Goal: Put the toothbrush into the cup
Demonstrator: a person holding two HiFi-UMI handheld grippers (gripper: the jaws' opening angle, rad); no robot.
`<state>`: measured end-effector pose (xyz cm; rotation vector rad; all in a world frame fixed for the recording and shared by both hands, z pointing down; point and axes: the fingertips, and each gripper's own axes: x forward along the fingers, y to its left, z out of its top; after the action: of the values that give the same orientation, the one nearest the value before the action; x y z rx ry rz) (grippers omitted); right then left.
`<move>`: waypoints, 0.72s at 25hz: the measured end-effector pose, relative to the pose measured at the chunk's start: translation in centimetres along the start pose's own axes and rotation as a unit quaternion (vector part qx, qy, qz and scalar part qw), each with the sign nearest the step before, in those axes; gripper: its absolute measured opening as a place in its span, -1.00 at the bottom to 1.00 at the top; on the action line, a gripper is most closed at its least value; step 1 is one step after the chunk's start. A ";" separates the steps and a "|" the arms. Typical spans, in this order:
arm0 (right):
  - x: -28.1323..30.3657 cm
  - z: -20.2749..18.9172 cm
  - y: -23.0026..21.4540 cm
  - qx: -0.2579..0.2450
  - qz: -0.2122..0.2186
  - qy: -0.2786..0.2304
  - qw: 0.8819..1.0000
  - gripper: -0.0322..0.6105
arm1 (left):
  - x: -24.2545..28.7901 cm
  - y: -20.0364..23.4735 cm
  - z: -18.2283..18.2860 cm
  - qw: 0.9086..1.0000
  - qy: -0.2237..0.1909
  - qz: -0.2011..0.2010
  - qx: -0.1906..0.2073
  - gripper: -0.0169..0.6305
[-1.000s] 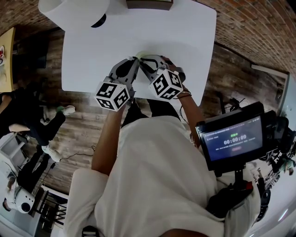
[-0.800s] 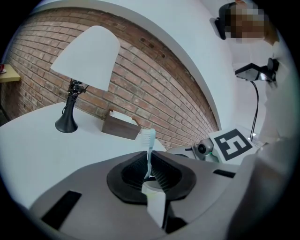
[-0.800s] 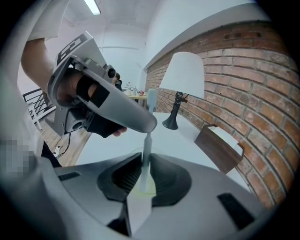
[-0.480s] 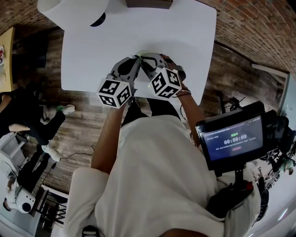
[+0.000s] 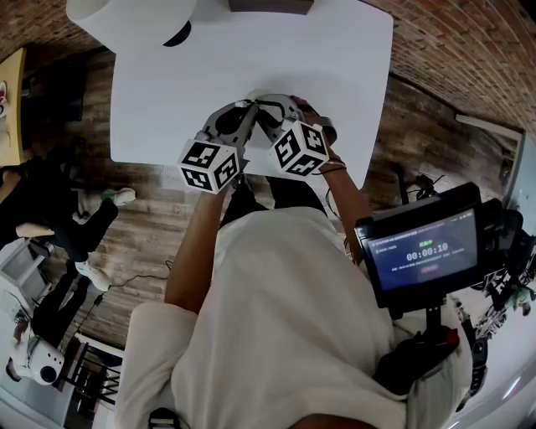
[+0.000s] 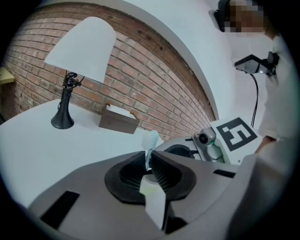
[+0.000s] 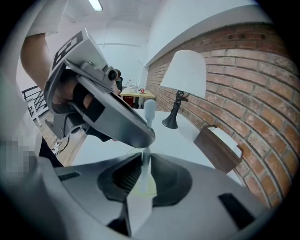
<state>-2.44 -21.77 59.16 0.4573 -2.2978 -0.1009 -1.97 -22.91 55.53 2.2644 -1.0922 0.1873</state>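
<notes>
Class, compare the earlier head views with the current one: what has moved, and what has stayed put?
The left tool has crept slightly forward over the table, its marker cube drifting up and right in the head view. The right tool barely shifted. Both are closed on the toothbrush now; no grab or release shows. The lamp and box stayed put.

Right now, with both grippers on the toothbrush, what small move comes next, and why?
Probably open the right gripper: both seem shut on the toothbrush; the left gripper grips nearer the bristles, so the handle can enter first.
</notes>
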 end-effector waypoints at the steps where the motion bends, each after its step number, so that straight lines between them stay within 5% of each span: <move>1: 0.0 0.0 0.0 -0.003 -0.002 0.000 1.000 -0.75 | 0.0 0.0 -0.1 1.000 0.002 -0.001 0.001 -0.86; 18: -0.2 -0.3 -0.4 -0.003 -0.011 0.000 1.000 -0.75 | 0.2 0.3 -0.8 1.000 0.007 0.000 -0.008 -0.81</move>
<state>-1.97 -22.01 59.20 0.4788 -2.2915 -0.1191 -1.94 -22.77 56.39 2.2460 -1.0832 0.1936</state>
